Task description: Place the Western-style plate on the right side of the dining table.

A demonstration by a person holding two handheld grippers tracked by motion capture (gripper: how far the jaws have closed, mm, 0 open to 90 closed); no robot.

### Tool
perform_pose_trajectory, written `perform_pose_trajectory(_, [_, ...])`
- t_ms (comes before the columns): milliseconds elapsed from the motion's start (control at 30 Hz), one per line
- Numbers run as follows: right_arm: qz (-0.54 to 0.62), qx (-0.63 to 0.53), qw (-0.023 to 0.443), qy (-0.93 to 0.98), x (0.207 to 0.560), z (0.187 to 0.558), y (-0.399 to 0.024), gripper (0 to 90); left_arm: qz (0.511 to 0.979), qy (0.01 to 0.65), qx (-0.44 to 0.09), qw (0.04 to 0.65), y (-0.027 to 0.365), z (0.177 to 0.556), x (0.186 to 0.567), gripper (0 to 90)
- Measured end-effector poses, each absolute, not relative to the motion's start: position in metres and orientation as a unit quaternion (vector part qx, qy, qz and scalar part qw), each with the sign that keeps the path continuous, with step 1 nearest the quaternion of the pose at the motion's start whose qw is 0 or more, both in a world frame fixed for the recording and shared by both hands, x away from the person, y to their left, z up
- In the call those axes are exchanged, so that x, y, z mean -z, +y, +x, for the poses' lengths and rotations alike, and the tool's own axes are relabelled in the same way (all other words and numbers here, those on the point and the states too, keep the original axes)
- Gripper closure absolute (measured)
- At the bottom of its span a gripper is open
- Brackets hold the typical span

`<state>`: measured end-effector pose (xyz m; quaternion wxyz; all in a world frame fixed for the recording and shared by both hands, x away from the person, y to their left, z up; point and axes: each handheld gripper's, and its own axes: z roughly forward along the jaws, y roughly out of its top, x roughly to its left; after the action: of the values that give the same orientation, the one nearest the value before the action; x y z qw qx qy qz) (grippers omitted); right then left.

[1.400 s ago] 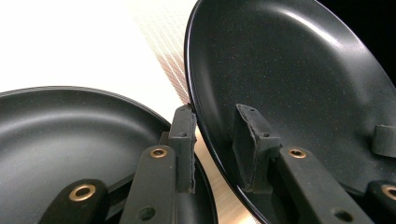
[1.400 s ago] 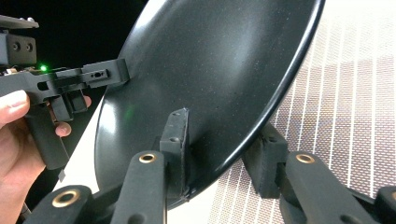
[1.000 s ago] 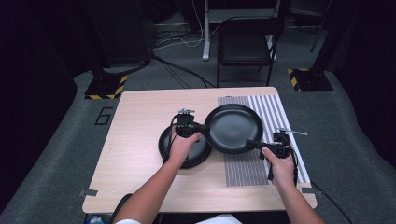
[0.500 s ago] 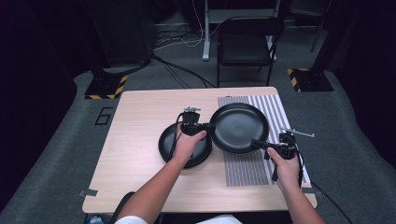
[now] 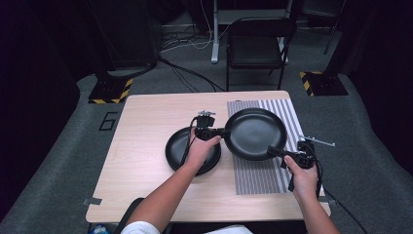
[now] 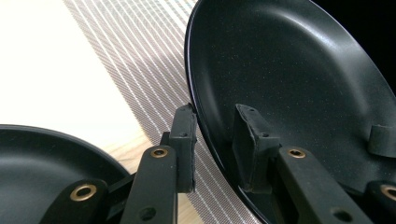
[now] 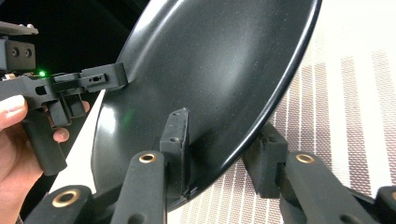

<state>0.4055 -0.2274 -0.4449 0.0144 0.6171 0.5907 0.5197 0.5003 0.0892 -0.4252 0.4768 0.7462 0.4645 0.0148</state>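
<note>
A brightly lit table [image 5: 146,161] sits in a dark, dim room. Close views are sharp, with the pale wood washed out by glare.

A folding chair [image 5: 258,46] stands beyond the wooden table [image 5: 146,161].

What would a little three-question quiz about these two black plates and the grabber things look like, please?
1. True or false: the big black plate is held at its rim by both the left gripper and the right gripper.
2. What lies under the big black plate on the table? A) a striped mat B) a towel C) a book
3. Fill in: the small black plate sits on the bare wood, under the person's ____ hand.

Key:
1. True. In each gripper view, one of the fingers sits inside the rim and the other outside.
2. A, the striped mat.
3. Left; the left hand reaches over it.
</note>
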Motion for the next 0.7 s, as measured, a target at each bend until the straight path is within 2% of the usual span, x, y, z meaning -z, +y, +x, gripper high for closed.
perform_pose_trajectory(700, [0.629, -0.523, 0.026, 0.574, 0.442, 0.398, -0.242, 62.9, 0.755, 0.449, -0.008, 0.478, 0.072, 0.504, 0.421, 69.4])
